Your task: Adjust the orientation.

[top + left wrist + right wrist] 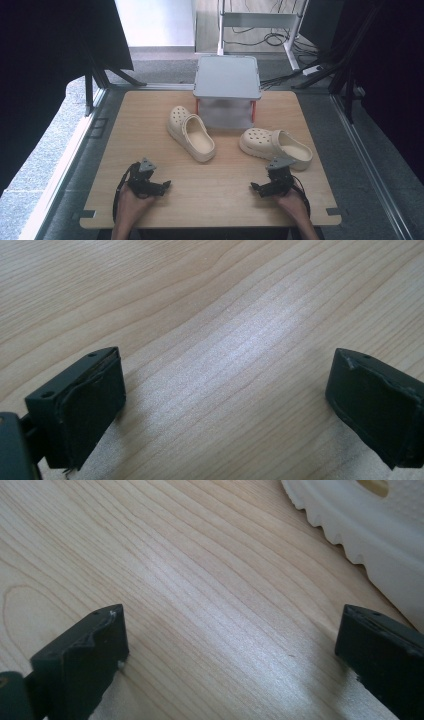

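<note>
High view has the left hand-held gripper (159, 186) and the right hand-held gripper (256, 188) both resting low on the wooden worktop (210, 200), each with jaws spread wide apart and nothing between them. Just past the right one sits a cream clog (275, 146), lying crosswise. The other cream clog (191, 132) is near the middle, in front of a small grey stand (227, 76).

A lab test bay: wooden table (210, 200) amid black frame struts (97, 80), loose floor cables (272, 37).
</note>
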{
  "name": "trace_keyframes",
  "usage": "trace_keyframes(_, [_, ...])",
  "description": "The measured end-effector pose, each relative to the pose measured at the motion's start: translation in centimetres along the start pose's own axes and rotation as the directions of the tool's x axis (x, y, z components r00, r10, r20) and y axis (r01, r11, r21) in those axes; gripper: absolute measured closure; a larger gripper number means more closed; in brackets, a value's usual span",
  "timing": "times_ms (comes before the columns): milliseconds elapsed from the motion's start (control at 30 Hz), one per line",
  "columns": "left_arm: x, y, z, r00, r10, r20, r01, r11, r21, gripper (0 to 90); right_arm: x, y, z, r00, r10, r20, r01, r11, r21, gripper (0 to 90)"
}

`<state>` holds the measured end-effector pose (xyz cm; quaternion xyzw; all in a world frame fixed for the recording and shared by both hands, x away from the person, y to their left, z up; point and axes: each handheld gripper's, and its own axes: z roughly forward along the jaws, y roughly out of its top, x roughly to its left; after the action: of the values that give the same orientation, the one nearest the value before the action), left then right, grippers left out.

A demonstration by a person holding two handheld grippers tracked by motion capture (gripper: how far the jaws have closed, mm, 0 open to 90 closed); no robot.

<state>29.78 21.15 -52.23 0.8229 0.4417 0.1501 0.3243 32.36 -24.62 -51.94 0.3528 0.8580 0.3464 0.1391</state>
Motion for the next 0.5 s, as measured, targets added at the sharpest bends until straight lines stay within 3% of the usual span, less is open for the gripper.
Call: trace_keyframes(500, [-0.02, 0.15, 0.16, 1.0000, -0.001, -0.004, 0.001, 1.0000, 0.006, 0.3, 0.05, 0.00, 0.02, 1.0000, 0.001, -0.001, -0.001, 1.0000, 0.001, 0.0])
